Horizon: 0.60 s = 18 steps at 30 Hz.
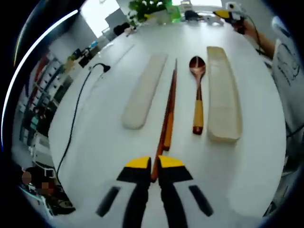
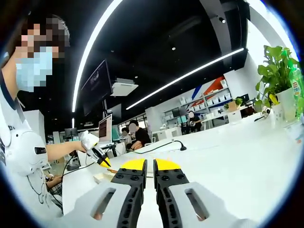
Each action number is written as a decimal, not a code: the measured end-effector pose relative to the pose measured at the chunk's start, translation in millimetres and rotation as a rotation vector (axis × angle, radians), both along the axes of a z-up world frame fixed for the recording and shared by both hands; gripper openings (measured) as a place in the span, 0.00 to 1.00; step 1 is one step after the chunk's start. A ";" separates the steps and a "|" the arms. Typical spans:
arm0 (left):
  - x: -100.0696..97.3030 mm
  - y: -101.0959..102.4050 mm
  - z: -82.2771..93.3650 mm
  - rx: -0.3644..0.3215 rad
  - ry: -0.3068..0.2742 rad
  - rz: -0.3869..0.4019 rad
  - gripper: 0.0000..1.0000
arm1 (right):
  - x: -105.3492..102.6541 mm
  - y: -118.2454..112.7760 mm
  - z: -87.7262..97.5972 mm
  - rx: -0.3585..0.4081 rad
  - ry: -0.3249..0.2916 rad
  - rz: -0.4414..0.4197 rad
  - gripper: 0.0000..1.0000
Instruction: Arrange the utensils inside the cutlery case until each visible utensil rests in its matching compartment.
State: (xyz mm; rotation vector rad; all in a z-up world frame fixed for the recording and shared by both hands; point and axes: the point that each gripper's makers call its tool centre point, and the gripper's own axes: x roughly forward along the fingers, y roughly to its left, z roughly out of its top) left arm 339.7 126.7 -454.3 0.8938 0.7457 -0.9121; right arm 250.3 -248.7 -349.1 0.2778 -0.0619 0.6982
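Left gripper view looks down along the left gripper [image 1: 154, 164], whose yellow-tipped jaws are closed on the near end of a pair of reddish-brown chopsticks [image 1: 168, 111]. They run away from the jaws up the middle of the white table [image 1: 99, 142], lying between two pale pieces of the cutlery case. The case lid [image 1: 144, 90], long and flat, lies to their left, apart from them. The case tray [image 1: 223, 92], deeper and with a raised rim, lies well to the right. Between the chopsticks and the tray lies a wooden spoon [image 1: 197, 92], bowl at the far end, dark bowl and yellow handle with a dark tip, just beside the tray but outside it. A black cable [image 1: 76, 111] trails across the table on the left, and a potted plant [image 1: 152, 8] stands at the far edge

Right gripper view is raised and looks across the room over the same table [image 2: 237, 156]. The right gripper [image 2: 150, 166] has its jaws nearly together with a thin gap, holding nothing. The other gripper [image 2: 97, 154] shows at left in the person's hand [image 2: 88, 140]. A potted plant [image 2: 280, 80] stands at right
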 end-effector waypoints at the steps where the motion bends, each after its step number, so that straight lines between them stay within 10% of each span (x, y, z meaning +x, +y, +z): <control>1: -0.2 -1.7 -2.1 0.006 0.007 -0.007 0.05 | 0.1 -0.5 -0.4 0.000 0.001 0.000 0.05; 18: 1.9 2.4 -16.1 0.126 0.107 -0.049 0.14 | 2.4 -5.3 -4.1 0.017 0.013 0.003 0.05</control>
